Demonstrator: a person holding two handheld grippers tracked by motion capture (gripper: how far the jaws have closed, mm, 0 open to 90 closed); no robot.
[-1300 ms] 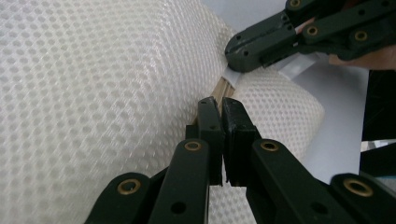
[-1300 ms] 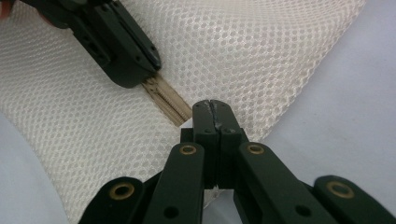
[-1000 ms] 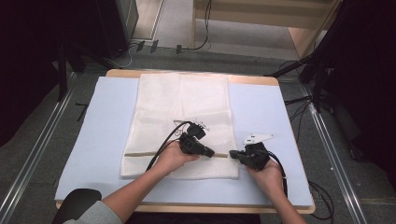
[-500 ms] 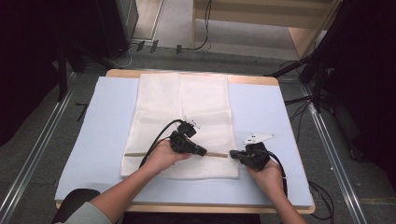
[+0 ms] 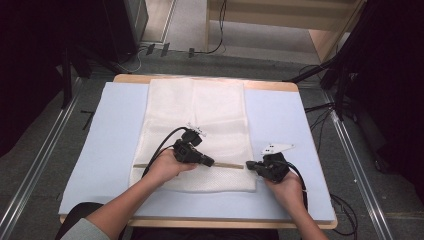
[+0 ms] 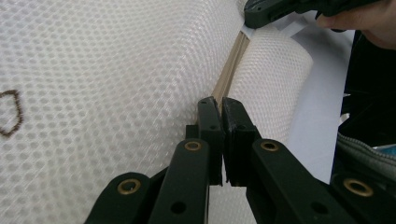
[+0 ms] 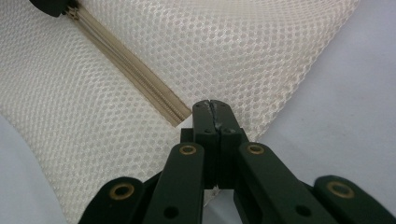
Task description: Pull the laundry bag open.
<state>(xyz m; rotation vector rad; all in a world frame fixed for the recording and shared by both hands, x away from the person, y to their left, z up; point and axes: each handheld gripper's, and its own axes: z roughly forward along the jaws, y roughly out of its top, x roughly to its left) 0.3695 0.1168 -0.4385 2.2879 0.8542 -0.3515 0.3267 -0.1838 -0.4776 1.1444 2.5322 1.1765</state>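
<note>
A white mesh bag (image 5: 200, 110) lies flat on a light blue pad (image 5: 110, 135), with a tan zipper (image 5: 227, 165) running across near its front edge. My left gripper (image 5: 211, 162) points right along the zipper, its jaws shut on the zipper pull, which the pads hide (image 6: 220, 105). The zipper (image 6: 231, 65) stretches from these jaws to the other gripper (image 6: 271, 9). My right gripper (image 5: 248, 165) points left at the zipper's right end. It is shut on the mesh fabric beside the zipper's end (image 7: 215, 106). The zipper (image 7: 135, 74) runs away to the upper left.
The pad covers a wooden table (image 5: 200, 78), with bare blue margins left and right of the bag. Cables (image 5: 160, 147) trail from both grippers toward the person. Metal rails (image 5: 350, 150) and floor cables flank the table.
My left gripper has slid left along the zipper, away from the right gripper, so more tan zipper shows between them. The right gripper has stayed where it was.
</note>
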